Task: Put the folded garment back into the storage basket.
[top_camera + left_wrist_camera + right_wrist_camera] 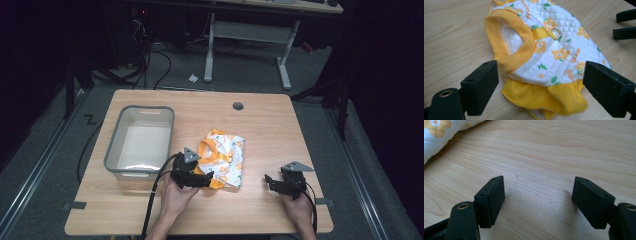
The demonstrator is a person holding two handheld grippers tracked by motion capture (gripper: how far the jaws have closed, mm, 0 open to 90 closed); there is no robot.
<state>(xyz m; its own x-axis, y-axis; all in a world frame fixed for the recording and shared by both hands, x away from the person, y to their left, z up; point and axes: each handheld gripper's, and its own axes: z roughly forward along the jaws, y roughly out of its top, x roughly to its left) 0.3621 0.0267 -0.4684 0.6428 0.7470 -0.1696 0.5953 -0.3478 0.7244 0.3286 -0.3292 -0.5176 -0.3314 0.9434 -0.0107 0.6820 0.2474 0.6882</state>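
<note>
A small quilted garment (225, 157), white with yellow flowers and yellow ribbed trim, lies flat near the middle of the wooden table (280, 130). In the left gripper view the garment (554, 50) has a metal ring (555, 32) on a yellow strap and a yellow ruffle at its near edge. My left gripper (206, 179) sits at the garment's near-left corner. It is open, and the left gripper (541, 75) has its jaws standing wide to either side of the ruffle without pressing it. My right gripper (270, 181) is open over bare wood to the garment's right. Nothing lies between the jaws of the right gripper (539, 192), and a corner of the garment (439, 135) lies far left.
A grey plastic bin (114, 150) stands on the table's left side, just left of my left hand. A round cable hole (238, 106) sits near the far edge. Another desk's white legs (210, 50) and cables lie on the floor beyond.
</note>
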